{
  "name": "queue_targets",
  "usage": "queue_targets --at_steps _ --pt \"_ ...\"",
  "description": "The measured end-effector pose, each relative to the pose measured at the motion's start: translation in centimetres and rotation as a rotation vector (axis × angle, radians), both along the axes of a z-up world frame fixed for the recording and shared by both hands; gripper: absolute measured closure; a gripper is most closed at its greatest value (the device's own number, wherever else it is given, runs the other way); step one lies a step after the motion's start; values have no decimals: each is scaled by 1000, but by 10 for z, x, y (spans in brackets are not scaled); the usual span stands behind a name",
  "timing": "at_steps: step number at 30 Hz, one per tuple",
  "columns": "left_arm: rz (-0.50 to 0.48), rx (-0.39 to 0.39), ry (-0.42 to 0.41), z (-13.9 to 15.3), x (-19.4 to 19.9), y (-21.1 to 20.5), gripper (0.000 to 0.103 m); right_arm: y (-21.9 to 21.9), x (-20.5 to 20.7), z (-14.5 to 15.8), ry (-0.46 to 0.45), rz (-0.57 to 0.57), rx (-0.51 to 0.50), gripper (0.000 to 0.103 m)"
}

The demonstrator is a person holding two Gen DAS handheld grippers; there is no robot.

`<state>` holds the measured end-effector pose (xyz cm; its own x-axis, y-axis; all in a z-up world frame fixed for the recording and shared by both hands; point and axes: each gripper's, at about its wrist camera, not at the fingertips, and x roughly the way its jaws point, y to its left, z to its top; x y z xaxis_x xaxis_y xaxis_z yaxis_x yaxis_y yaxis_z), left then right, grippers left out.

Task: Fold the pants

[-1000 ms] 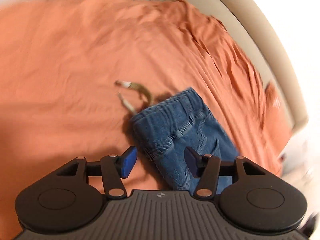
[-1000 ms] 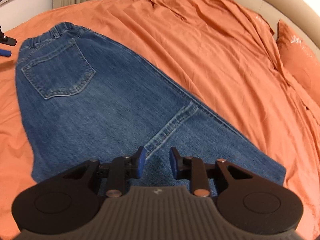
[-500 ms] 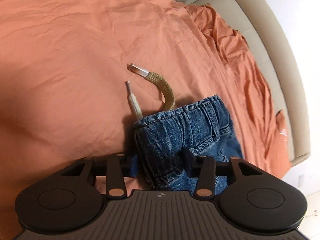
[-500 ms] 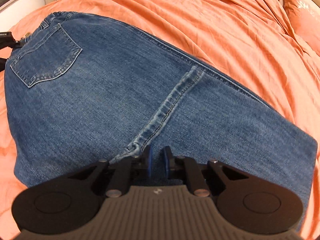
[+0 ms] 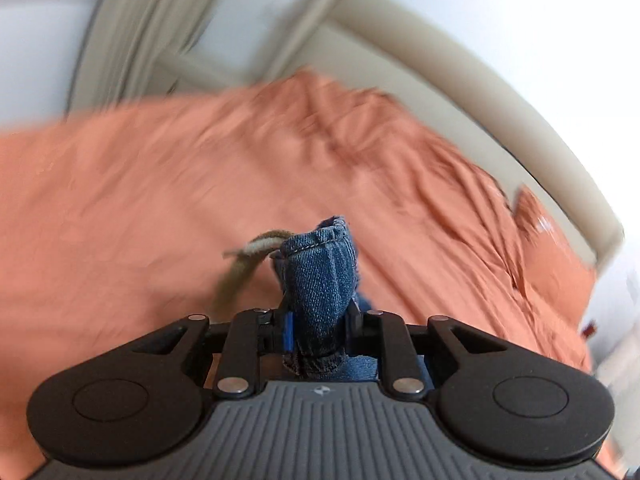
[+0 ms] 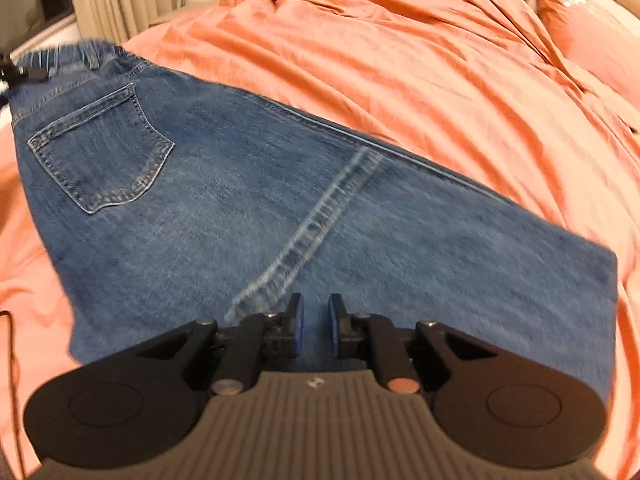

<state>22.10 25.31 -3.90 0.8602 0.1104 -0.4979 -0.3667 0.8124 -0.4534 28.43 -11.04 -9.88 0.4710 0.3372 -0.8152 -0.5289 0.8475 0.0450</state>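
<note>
While clamped, pants (image 6: 280,184) diagonal, waistband far-left.

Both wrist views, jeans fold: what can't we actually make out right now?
- Left wrist: motion blur smears the orange bedsheet and drawstring; its tips are unreadable.
- Left wrist: left gripper is clamped on the jeans waistband; the rest of the garment hides behind it.
- Right wrist: right gripper hides the jeans edge beneath; whether its narrowly parted pads pinch fabric is unclear.
- Right wrist: the hem end is cut off.

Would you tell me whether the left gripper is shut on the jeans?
Yes: the left gripper is shut on the jeans' bunched waistband, denim filling the gap.
</note>
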Motion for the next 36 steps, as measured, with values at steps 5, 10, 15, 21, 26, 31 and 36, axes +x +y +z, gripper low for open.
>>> queue_targets --at_steps 5,10,15,21,26,31,36 --pt "-131 311 -40 53 8 -114 80 -44 -17 12 32 -63 69 94" --pt "-290 535 -75 60 19 -228 80 -86 -35 14 54 -153 149 94" --pt "-485 754 -76 13 14 -338 80 -128 -49 6 63 -232 215 94" --pt "-737 841 88 -82 5 -419 81 -174 -71 -15 83 -334 275 92" --pt "-834 793 225 -108 13 -426 69 -201 -78 -30 122 -423 360 92" --pt "-961 463 327 -98 41 -402 33 -200 -77 -23 105 -410 364 89" --pt "-980 55 297 -85 55 -353 30 -206 -87 -14 40 -438 361 80"
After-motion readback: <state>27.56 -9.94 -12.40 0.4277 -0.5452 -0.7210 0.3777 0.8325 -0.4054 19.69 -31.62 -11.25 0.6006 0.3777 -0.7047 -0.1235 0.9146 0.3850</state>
